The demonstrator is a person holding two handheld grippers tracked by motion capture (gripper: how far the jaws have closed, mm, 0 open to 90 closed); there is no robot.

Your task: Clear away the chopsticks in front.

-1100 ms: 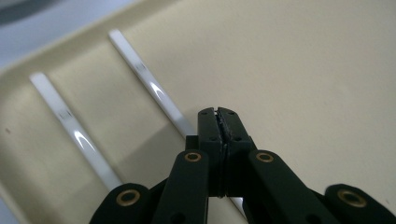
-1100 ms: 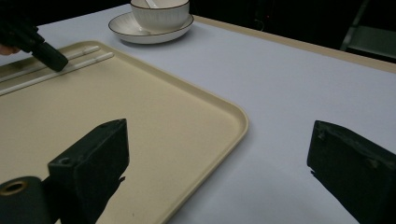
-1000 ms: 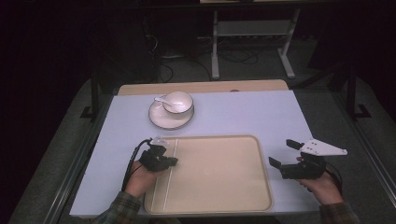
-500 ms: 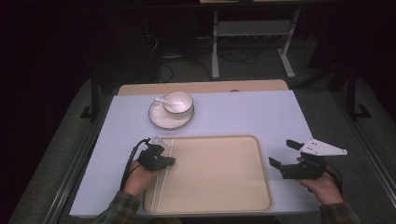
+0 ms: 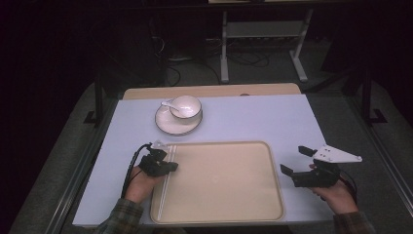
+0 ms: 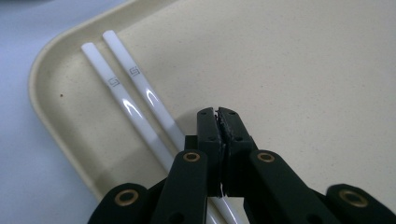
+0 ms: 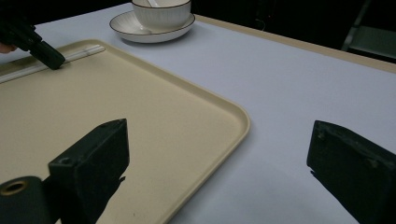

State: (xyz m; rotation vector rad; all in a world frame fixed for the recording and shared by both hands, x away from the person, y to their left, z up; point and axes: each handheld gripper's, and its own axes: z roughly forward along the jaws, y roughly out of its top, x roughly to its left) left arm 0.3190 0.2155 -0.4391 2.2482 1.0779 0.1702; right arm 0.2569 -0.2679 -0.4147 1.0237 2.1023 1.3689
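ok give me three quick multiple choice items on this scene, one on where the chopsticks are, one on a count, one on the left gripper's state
1. Where do the chopsticks lie?
A. in the bowl
B. along the tray's left edge
C. on the bare table by the right gripper

2. How many chopsticks are on the tray?
A. one
B. two
C. four

3. How do the left gripper's jaws stand?
A. shut, tips together with nothing between them
B. wide open over the saucer
C. clamped on the spoon

Answers:
1. B: in the high view the white sticks run beside the tray's left rim.
2. B: the left gripper view shows two white sticks side by side.
3. A: that view shows the two black tips pressed together above the tray, the sticks passing beneath them.
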